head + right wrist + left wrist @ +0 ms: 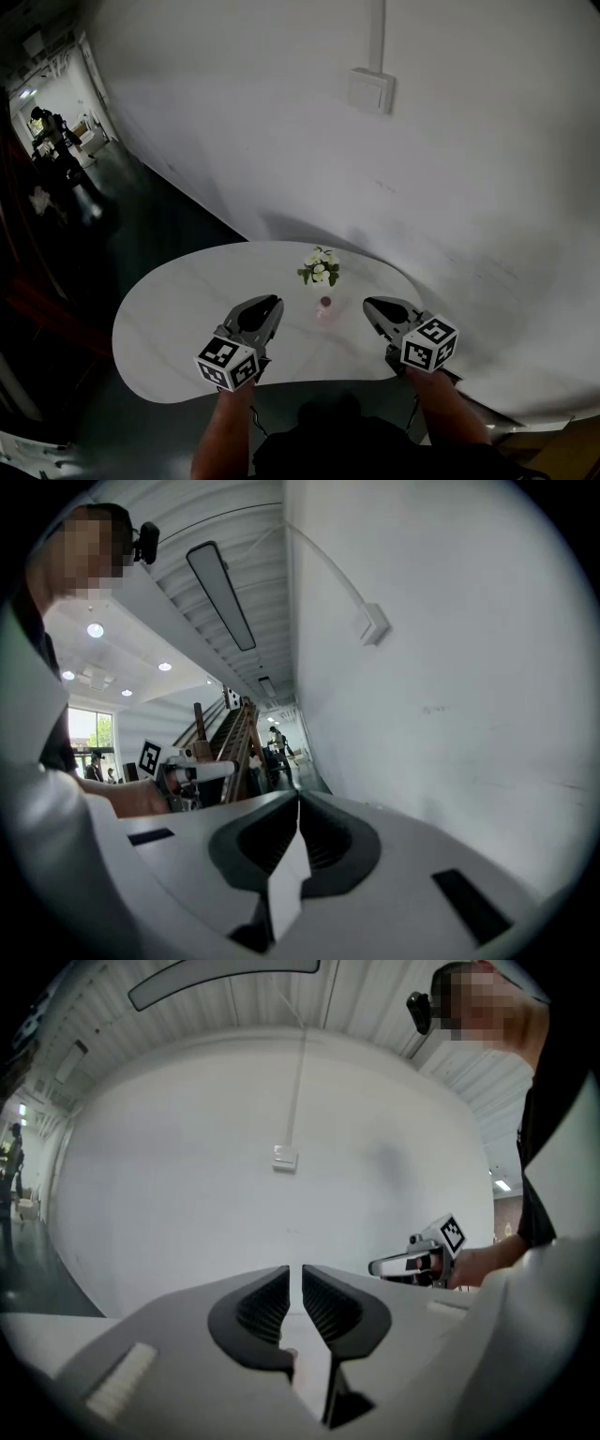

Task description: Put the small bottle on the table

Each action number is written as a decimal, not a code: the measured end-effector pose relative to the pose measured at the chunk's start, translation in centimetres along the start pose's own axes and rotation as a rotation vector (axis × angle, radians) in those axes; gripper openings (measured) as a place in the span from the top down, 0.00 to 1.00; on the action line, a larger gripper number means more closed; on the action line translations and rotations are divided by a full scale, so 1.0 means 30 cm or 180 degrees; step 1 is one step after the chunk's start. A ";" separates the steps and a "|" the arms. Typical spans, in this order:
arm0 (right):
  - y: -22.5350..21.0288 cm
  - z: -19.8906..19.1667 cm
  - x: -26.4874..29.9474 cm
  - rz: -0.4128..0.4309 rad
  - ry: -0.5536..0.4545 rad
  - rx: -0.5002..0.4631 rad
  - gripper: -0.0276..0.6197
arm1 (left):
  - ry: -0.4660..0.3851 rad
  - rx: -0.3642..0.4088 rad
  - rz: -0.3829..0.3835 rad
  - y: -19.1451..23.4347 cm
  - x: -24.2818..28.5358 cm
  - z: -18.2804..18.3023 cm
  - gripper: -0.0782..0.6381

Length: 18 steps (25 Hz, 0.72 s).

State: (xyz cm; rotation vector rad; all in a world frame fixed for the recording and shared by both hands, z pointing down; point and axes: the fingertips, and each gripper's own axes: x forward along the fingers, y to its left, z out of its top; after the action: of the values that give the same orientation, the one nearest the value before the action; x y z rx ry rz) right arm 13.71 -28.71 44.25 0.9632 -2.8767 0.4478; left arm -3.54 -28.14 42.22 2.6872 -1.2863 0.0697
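Observation:
The small bottle (325,306), pinkish with a dark cap, stands upright on the white table (178,319), just in front of a little bunch of white flowers (320,266). My left gripper (274,302) hovers to the bottle's left and my right gripper (368,304) to its right. Both point toward it, and neither touches it. In the left gripper view the jaws (302,1283) stand a narrow slit apart with nothing between them. The right gripper's jaws (298,803) meet at their tips and hold nothing.
A white wall with a switch box (369,91) rises right behind the table. A dark floor and a corridor (56,141) with distant people lie to the left. Each gripper view shows the other gripper, the right gripper (417,1262) in one and the left gripper (192,771) in the other.

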 end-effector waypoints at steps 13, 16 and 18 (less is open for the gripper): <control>0.054 0.142 -0.021 0.0036 -0.0358 -0.0390 0.94 | 0.0027 0.0110 0.0249 0.013 0.012 0.037 0.87; 0.067 0.166 -0.018 0.0023 -0.0383 -0.0513 0.94 | 0.0050 0.0160 0.0263 0.013 0.014 0.047 0.87; 0.070 0.173 -0.015 0.0011 -0.0395 -0.0552 0.94 | 0.0035 0.0180 0.0275 0.018 0.013 0.055 0.87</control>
State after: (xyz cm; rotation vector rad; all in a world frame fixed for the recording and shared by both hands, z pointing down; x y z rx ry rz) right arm 12.90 -28.39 38.70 0.9899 -2.9652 0.1397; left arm -3.76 -29.04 40.71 2.6727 -1.4178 0.1333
